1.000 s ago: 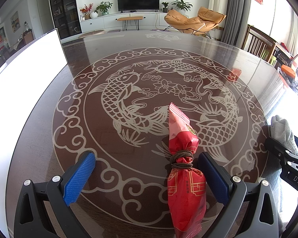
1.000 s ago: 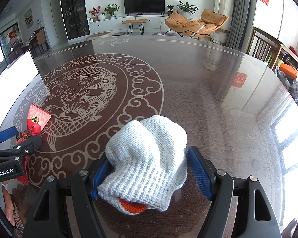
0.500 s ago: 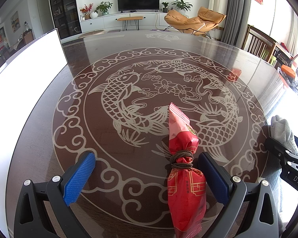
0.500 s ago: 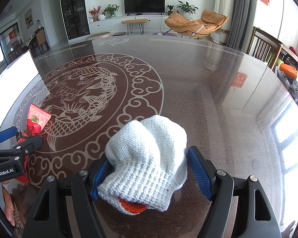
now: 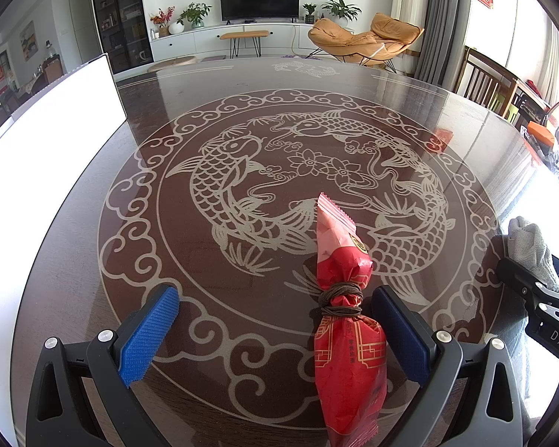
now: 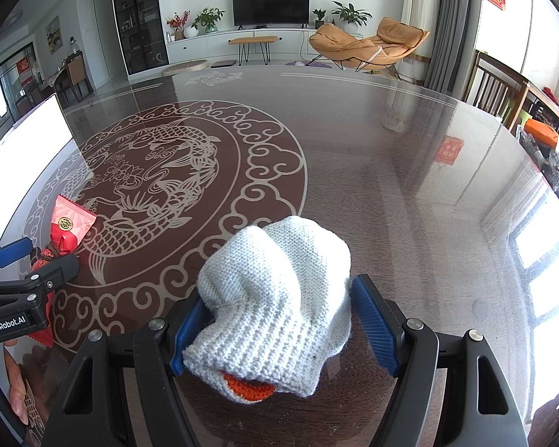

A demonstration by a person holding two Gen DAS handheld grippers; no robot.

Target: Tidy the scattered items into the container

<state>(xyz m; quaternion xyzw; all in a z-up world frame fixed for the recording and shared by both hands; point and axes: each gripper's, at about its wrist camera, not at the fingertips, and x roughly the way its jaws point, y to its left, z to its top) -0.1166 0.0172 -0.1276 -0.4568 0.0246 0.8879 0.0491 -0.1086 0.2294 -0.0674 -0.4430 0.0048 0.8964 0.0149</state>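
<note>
L gripper point(image 5: 275, 327): jaws wide, nothing gripped; red snack packet point(image 5: 348, 354) lies between pads, close by the right pad, contact unclear.
R gripper point(image 6: 279, 320): jaws wide round white knit glove point(image 6: 275, 294); no squeeze seen.
Packet: on table point(image 5: 212, 111); prob. light, crinkly, slippery film. Grab at string-tied waist point(image 5: 341, 300).
Glove: soft, squashy, light; pinch bunched middle.
Container: white box point(image 5: 56, 126), far left edge.

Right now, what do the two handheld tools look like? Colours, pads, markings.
Both match: black plastic frames with triangular cut-outs and silver screws, and two fingers faced with ribbed blue pads. The left tool carries white "GenRobot.AI" lettering on its side; the right tool shows white letters "DAS" in the left wrist view. No cables or sleeves visible.
</note>
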